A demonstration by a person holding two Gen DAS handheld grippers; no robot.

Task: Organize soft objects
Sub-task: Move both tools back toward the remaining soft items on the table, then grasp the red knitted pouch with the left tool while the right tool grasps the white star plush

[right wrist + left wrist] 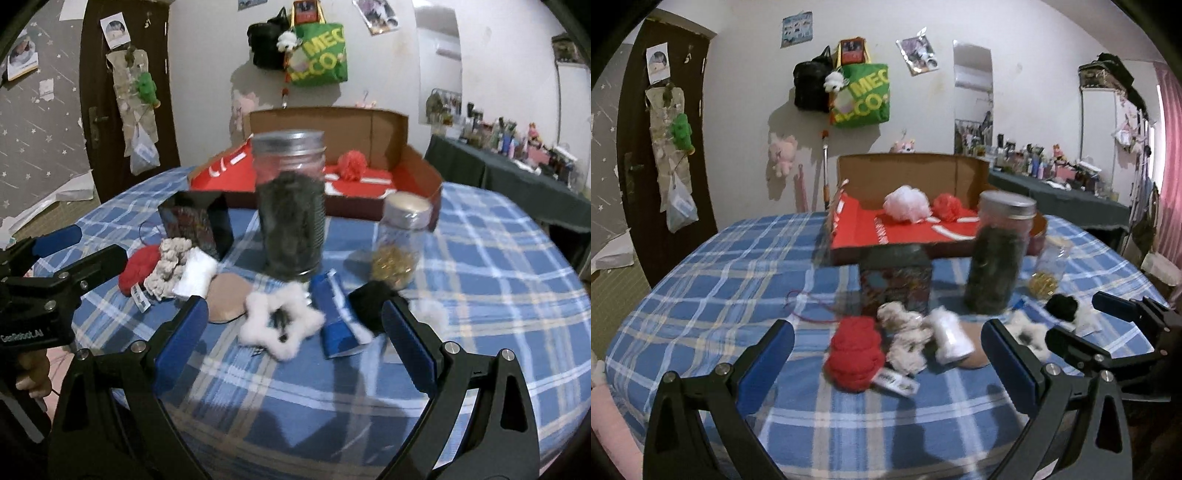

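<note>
Soft items lie in a row on the blue plaid table [701, 288]: a red knitted piece [854, 356] [138, 267], a beige fluffy piece [907, 334] [168, 267], a white roll [951, 334] [195, 275], a white fluffy star [279, 321] and a black pompom [1061, 306] [369, 301]. A white pouf [907, 203] and a red pouf [947, 206] [351, 164] lie in the red-lined cardboard box [857, 236] [421, 166]. My left gripper [886, 354] is open, above the red and beige pieces. My right gripper [291, 328] is open, over the star.
A tall jar of dark stuff [997, 254] [291, 206], a small jar of gold bits [399, 243], a patterned tin [895, 280] [197, 225], a tan round pad [227, 299] and a blue packet [334, 321] stand among the soft items.
</note>
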